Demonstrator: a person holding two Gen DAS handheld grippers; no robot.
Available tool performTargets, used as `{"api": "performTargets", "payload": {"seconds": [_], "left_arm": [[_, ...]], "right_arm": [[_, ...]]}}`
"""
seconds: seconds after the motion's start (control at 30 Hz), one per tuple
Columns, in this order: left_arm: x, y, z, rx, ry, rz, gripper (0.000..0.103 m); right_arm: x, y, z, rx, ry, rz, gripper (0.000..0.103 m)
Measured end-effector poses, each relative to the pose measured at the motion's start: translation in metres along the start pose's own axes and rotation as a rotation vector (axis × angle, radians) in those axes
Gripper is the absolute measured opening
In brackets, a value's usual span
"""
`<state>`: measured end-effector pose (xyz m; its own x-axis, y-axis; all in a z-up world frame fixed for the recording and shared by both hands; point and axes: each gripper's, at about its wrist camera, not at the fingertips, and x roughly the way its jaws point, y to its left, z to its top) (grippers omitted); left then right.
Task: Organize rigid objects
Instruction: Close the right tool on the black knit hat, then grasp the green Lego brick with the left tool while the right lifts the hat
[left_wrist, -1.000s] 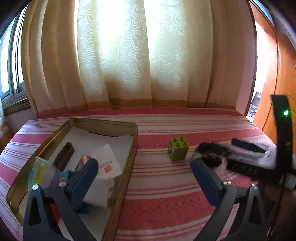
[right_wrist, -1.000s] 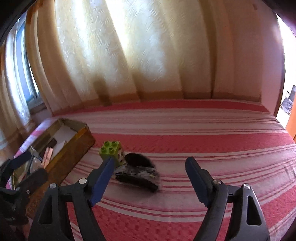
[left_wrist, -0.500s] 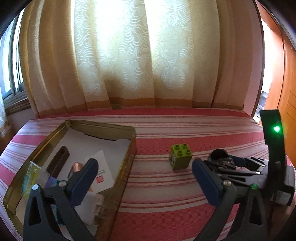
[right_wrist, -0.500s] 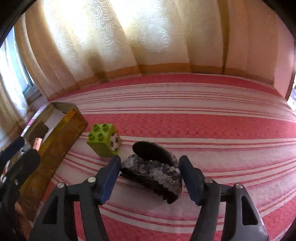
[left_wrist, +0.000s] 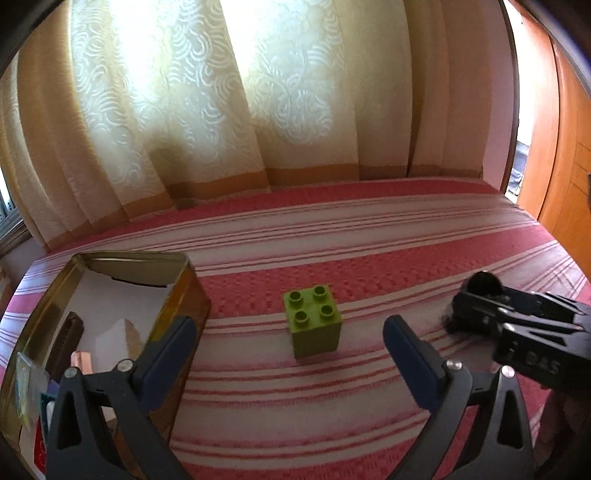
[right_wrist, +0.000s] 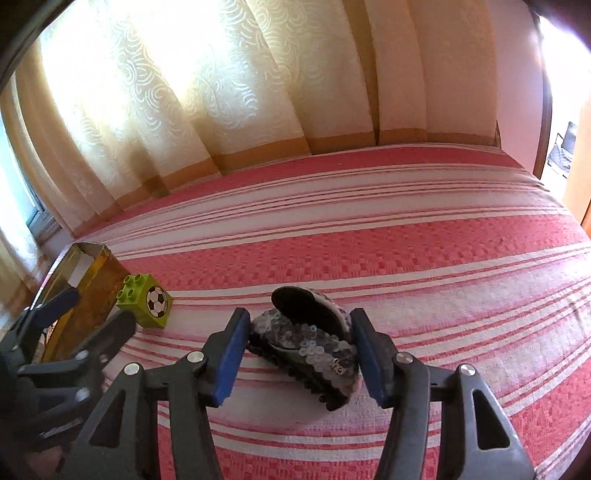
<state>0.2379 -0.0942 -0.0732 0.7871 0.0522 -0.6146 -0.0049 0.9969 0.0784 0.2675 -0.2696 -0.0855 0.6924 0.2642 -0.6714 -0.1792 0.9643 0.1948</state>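
Note:
A lime green toy brick (left_wrist: 313, 322) stands on the striped red bedspread, straight ahead of my open left gripper (left_wrist: 291, 360); its football side shows in the right wrist view (right_wrist: 146, 301). A black sequinned hair clip (right_wrist: 308, 341) lies between the pads of my right gripper (right_wrist: 301, 354). The jaws have closed in around the clip, with the pads at or very near its ends. The clip rests on the bedspread. In the left wrist view my right gripper (left_wrist: 517, 325) covers most of the clip (left_wrist: 480, 286).
A gold metal tin (left_wrist: 184, 291) sits at the left, also in the right wrist view (right_wrist: 98, 277). It holds a brown bar (left_wrist: 66, 339), white paper and small items. Curtains hang behind the bed. A wooden door (left_wrist: 569, 147) stands at the right.
My right gripper moved forward over the hair clip and narrowed around it. My left gripper moved right and forward, so the green brick is now centred and closer.

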Motion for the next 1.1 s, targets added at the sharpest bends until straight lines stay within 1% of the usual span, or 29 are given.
{"api": "performTargets", "payload": {"seconds": [0.07, 0.1, 0.17, 0.2, 0.23, 0.33, 0.43, 0.5, 0.57, 0.67, 0.83, 0.9, 0.97, 1.0, 1.1], "left_arm": [[0.005, 0.001, 0.002, -0.001, 0.008, 0.006, 0.102], [0.006, 0.002, 0.002, -0.004, 0.011, 0.005, 0.102], [0.008, 0.004, 0.003, -0.011, 0.018, -0.004, 0.102], [0.008, 0.004, 0.003, -0.011, 0.017, -0.004, 0.102], [0.008, 0.004, 0.003, -0.009, 0.016, 0.003, 0.102], [0.008, 0.004, 0.004, -0.005, 0.02, -0.007, 0.102], [0.008, 0.002, 0.004, 0.003, 0.018, -0.007, 0.102], [0.007, 0.001, 0.005, 0.005, 0.014, -0.007, 0.102], [0.006, 0.001, 0.005, 0.006, 0.01, -0.007, 0.102], [0.005, -0.001, 0.004, 0.015, 0.006, -0.014, 0.102], [0.005, -0.007, 0.005, 0.034, 0.005, -0.019, 0.101], [0.008, -0.009, 0.006, 0.038, 0.016, -0.03, 0.092], [0.013, -0.011, 0.007, 0.039, 0.034, -0.04, 0.086], [0.014, -0.012, 0.008, 0.037, 0.042, -0.049, 0.081], [0.019, -0.014, 0.01, 0.038, 0.065, -0.064, 0.078]], "right_arm": [[0.003, -0.002, 0.001, 0.006, 0.015, 0.021, 0.071], [0.002, -0.004, 0.001, 0.007, 0.013, 0.023, 0.072], [0.003, -0.001, 0.002, 0.0, 0.01, 0.012, 0.079], [0.005, 0.001, 0.003, -0.007, 0.017, 0.011, 0.08], [0.007, 0.004, 0.003, -0.018, 0.029, 0.01, 0.08], [0.013, 0.003, 0.003, -0.012, 0.057, 0.001, 0.08], [0.015, 0.005, 0.004, -0.018, 0.065, -0.016, 0.08], [0.015, 0.006, 0.004, -0.027, 0.066, -0.038, 0.07], [0.013, 0.006, 0.003, -0.044, 0.067, -0.05, 0.068], [0.009, 0.005, 0.002, -0.048, 0.057, -0.06, 0.068], [-0.002, -0.001, 0.001, -0.032, 0.013, -0.093, 0.068], [-0.004, -0.002, 0.001, -0.03, 0.006, -0.094, 0.068], [-0.005, -0.001, 0.001, -0.033, -0.002, -0.096, 0.068], [-0.006, -0.001, 0.002, -0.034, -0.008, -0.097, 0.068], [-0.008, -0.001, 0.002, -0.029, -0.015, -0.096, 0.068]]}}
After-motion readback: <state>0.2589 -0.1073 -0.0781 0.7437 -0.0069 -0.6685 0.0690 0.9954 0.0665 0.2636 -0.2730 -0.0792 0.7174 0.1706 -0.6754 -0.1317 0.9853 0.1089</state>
